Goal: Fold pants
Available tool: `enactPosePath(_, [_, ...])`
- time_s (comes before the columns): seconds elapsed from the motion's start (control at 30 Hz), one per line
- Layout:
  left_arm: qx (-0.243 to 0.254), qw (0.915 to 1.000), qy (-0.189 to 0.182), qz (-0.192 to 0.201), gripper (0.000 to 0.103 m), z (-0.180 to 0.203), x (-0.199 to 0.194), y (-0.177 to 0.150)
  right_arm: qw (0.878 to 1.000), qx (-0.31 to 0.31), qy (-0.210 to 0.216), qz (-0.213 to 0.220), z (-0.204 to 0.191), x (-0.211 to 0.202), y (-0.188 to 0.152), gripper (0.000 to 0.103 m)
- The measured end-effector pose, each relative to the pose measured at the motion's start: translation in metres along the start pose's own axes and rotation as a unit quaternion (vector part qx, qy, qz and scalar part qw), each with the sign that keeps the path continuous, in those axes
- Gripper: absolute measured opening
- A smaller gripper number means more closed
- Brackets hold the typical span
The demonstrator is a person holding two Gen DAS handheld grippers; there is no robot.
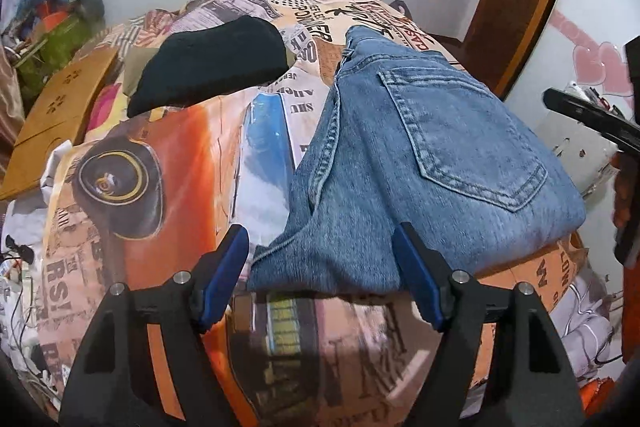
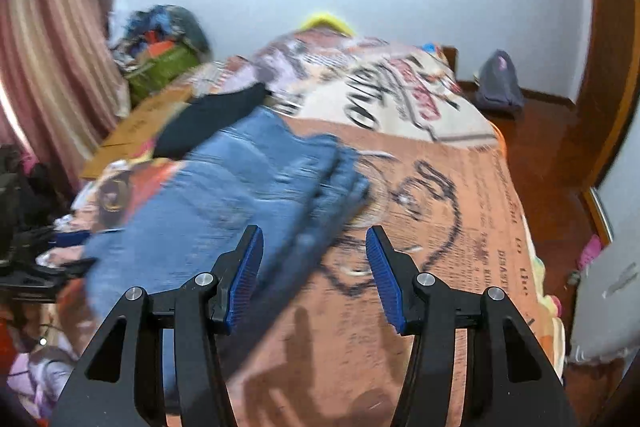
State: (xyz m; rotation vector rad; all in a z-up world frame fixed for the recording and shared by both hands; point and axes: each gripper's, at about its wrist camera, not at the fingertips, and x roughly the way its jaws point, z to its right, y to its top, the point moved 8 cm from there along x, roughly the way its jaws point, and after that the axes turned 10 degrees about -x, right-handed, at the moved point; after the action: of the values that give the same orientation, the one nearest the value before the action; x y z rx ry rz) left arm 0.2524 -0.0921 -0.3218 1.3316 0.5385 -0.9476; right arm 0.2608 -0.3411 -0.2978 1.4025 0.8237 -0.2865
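Folded blue jeans [image 1: 420, 155] lie on the printed bedspread [image 1: 168, 155], a back pocket facing up. My left gripper [image 1: 322, 229] hovers at their near end, open. The denim's near corner sits between the jaws, the left pad a little clear of it. In the right wrist view the picture is blurred. There the jeans [image 2: 224, 187] lie left of centre. My right gripper [image 2: 313, 230] is open above their right edge and the bedspread [image 2: 440, 227], gripping nothing. The right gripper's black body [image 1: 592, 123] shows at the left wrist view's right edge.
A folded black garment [image 1: 208, 67] lies further back on the bed, beside a cardboard box [image 1: 60, 107]. Clutter with a green bag [image 1: 60, 39] is piled at the far left. A grey bag [image 2: 498, 83] sits on the wooden floor [image 2: 552, 167] right of the bed.
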Motion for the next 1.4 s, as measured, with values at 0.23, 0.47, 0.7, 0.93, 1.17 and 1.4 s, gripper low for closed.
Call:
enactPosePath(0.23, [0.009,0.9999,-0.003,0.010,0.074,0.010,-0.014,-0.014,0.997,-0.059,0.052,-0.004,-0.070,-0.003,-0.013,0.050])
enactPosePath(0.47, [0.002,0.9985,0.048,0.023,0.075,-0.029,-0.014,-0.004,0.994,-0.098,0.027,-0.048,-0.070,0.023,-0.055,0.056])
enactPosePath(0.7, [0.022,0.9971,0.069,0.021,0.077,-0.039,-0.015,-0.001,0.993,-0.098,0.043,-0.054,-0.054,0.027,-0.055,0.058])
enactPosePath(0.93, [0.001,0.9966,0.067,0.047,0.075,-0.042,-0.036,0.017,0.994,-0.082,-0.032,-0.066,-0.009,0.018,-0.057,0.058])
enactPosePath(1.17, [0.022,0.9980,0.016,0.057,0.076,0.003,-0.019,0.060,0.995,-0.078,-0.062,-0.031,0.010,-0.002,-0.031,0.059])
enactPosePath(1.4, [0.045,0.9977,-0.037,0.036,0.077,0.049,0.020,0.094,0.997,-0.057,-0.054,-0.016,0.025,0.009,-0.002,0.061])
